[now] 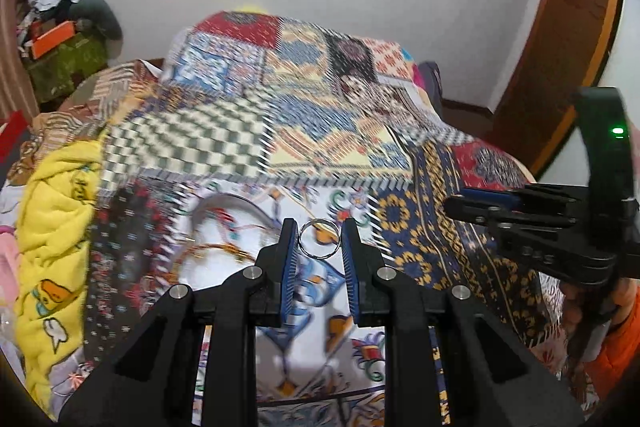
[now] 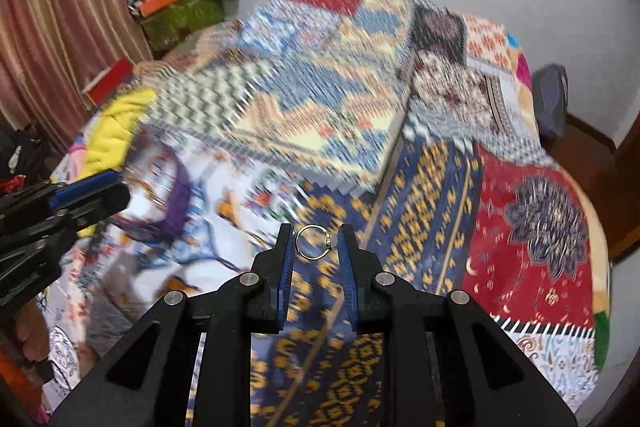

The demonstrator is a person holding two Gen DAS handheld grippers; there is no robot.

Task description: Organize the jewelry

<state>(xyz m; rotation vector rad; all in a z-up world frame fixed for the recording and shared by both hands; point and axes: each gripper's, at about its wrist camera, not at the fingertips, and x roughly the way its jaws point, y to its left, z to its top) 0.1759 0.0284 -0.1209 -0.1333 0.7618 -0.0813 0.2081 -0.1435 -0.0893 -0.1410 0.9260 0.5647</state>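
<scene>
Fingers of the left gripper (image 1: 319, 239) pinch a silver ring (image 1: 319, 239) between their blue pads, the ring standing upright at the tips and touching both. Across on the right, the right gripper (image 2: 316, 241) does the same with a gold ring (image 2: 314, 241), a small setting showing on its right side against the pad. Both rings are lifted clear of the patchwork quilt (image 1: 248, 115) that covers the bed, so neither has yet been put anywhere.

Just beyond the left gripper, to its left on the white floral patch, lies more jewelry: a grey curved band (image 1: 228, 205) and an orange-gold bangle (image 1: 216, 253), with thin chains or threads tangled between them, too blurred to tell apart. In the right wrist view a purple curved piece (image 2: 176, 203) lies near the same spot. These look untouched and unsorted.

No box, tray or stand for the jewelry shows in either view, so where the rings are meant to go cannot be told. Judged from this, the task is at an early or middle stage: two rings in hand, still to be placed, and the loose pile on the quilt still to be dealt with. Farther off, a yellow blanket (image 1: 56, 211) lies at the bed's left edge.
</scene>
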